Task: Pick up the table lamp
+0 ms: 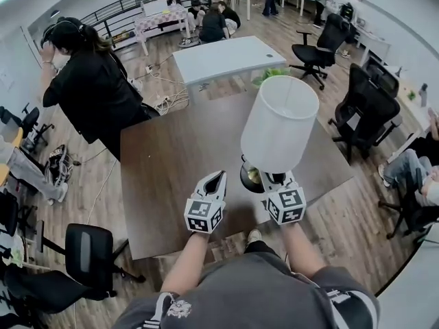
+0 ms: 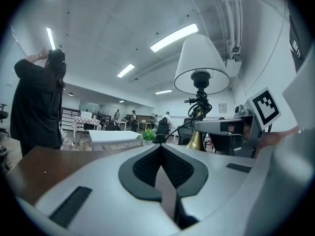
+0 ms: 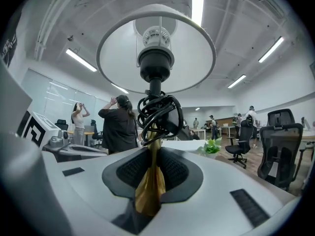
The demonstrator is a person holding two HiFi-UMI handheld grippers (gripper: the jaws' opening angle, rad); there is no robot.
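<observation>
One table lamp (image 1: 278, 125), two grippers, one brown table (image 1: 171, 177).

The right gripper (image 1: 274, 180) is pinching the lamp's brass stem (image 3: 150, 181) — the pads sit on either side of it and the metal fills the gap. The lamp stands upright in that grip: one white shade (image 3: 113, 48) on top, one black cord (image 3: 157, 112) coiled in a bundle on the stem under the socket, and one dark round base (image 1: 248, 177) showing just at 9 o'clock of the gripper. It's over the near edge of the brown table, toward the 5 o'clock corner. I can't tell if the base clears the tabletop.

The left gripper (image 1: 214, 180) is level, just beside the lamp at its 9 o'clock. Its jaws are pressed together at the tips, with nothing between them. Each gripper has one marker cube.

Around the table there is one white table (image 1: 226, 57) at 12 o'clock, with one green plant (image 1: 271, 74) between the two tables. One person in black (image 1: 92, 88) stands at 10 o'clock, hands up at the head. There are two black office chairs (image 1: 370, 108) at 2 o'clock — and one more at 8 o'clock.
</observation>
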